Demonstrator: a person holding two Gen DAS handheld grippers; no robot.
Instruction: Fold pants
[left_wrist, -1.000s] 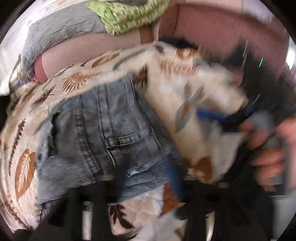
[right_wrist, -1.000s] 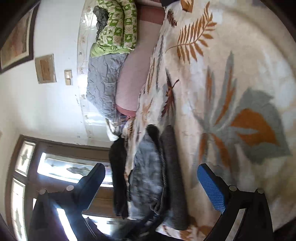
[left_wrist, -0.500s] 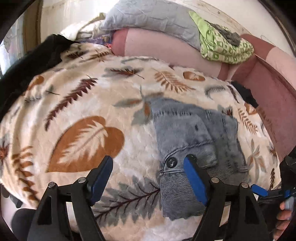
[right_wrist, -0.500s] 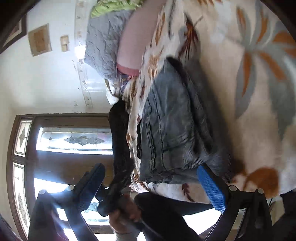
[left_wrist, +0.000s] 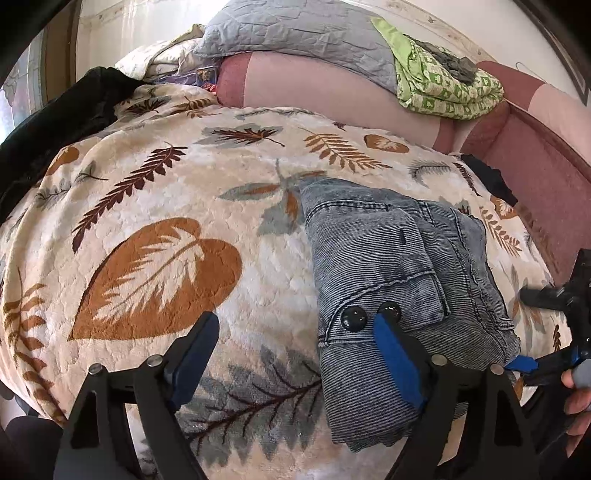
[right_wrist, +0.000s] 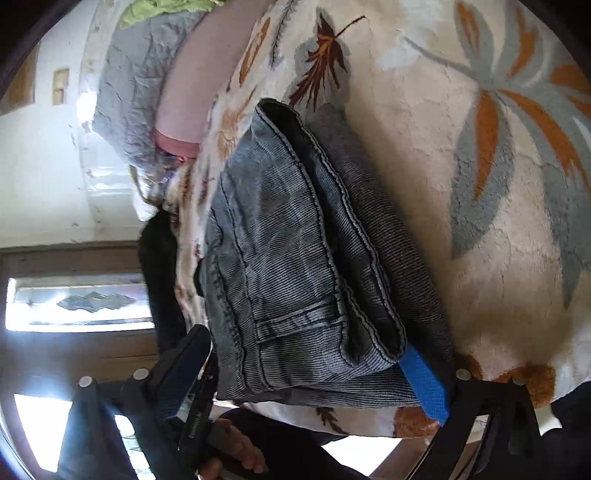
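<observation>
Left wrist view, left to right. At the far left edge a dark garment (left_wrist: 55, 122) lies over the side of the leaf-print blanket (left_wrist: 155, 266), which covers the whole work surface. Far behind, a grey quilt (left_wrist: 295, 33) and a green patterned cloth (left_wrist: 447, 88) rest on a pink sofa back (left_wrist: 332, 92).

The left gripper (left_wrist: 295, 354) sits at the near edge, jaws wide and opening. Nothing lies between them but bare blanket; the right-hand blue pad overlaps the near waistband edge of the pants, by the two dark buttons (left_wrist: 371, 314), with no grip.

The pants (left_wrist: 399, 280), grey-blue denim, lie right of centre on the blanket as a compact folded bundle, waistband towards the near side, several layers stacked.

At the far right the right gripper (left_wrist: 546, 328) comes in from the side, level with the bundle's right edge, a hand (left_wrist: 576, 402) behind it.

Right wrist view. The right gripper (right_wrist: 314, 373) straddles the near end of the pants (right_wrist: 295, 258); its jaws are closing, the bundle lies between them, and the blue pad (right_wrist: 424, 384) is tucked under a folded edge. Whether the pads already press cannot be told; the left-hand pad appears just clear of the cloth.

Assessment: folding appears largely done; the bundle is small and layered. Remaining, in my judgement: a final squaring or pressing of the loose folded edge, or removal to a pile.
</observation>
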